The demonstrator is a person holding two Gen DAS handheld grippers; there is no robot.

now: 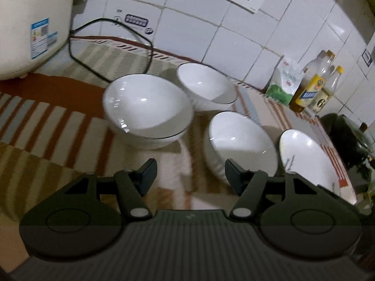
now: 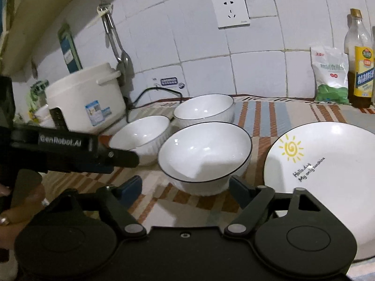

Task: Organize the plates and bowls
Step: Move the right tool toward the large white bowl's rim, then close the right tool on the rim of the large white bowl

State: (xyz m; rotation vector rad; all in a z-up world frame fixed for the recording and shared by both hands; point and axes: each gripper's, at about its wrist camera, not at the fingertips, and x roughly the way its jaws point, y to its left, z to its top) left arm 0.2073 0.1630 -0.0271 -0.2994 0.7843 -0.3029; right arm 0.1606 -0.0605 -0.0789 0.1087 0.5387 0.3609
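A striped cloth (image 2: 262, 114) covered the counter. On it stood three white bowls: one near (image 2: 205, 154), one left (image 2: 140, 138), one far (image 2: 204, 110). A sun-printed plate (image 2: 328, 175) lay right. A white rice cooker (image 2: 86, 100) sat far left; a salt bag (image 2: 330, 75) and an oil bottle (image 2: 359, 61) far right.

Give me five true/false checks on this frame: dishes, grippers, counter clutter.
1. Three white bowls stand on the striped cloth. True.
2. The bowls are stacked inside one another. False: each stands separately.
3. The plate carries a yellow sun drawing. True.
4. The right gripper is clamped on a bowl. False: its jaws are open, with nothing held.
5. The rice cooker sits right of the plate. False: it stands left, beyond the bowls.
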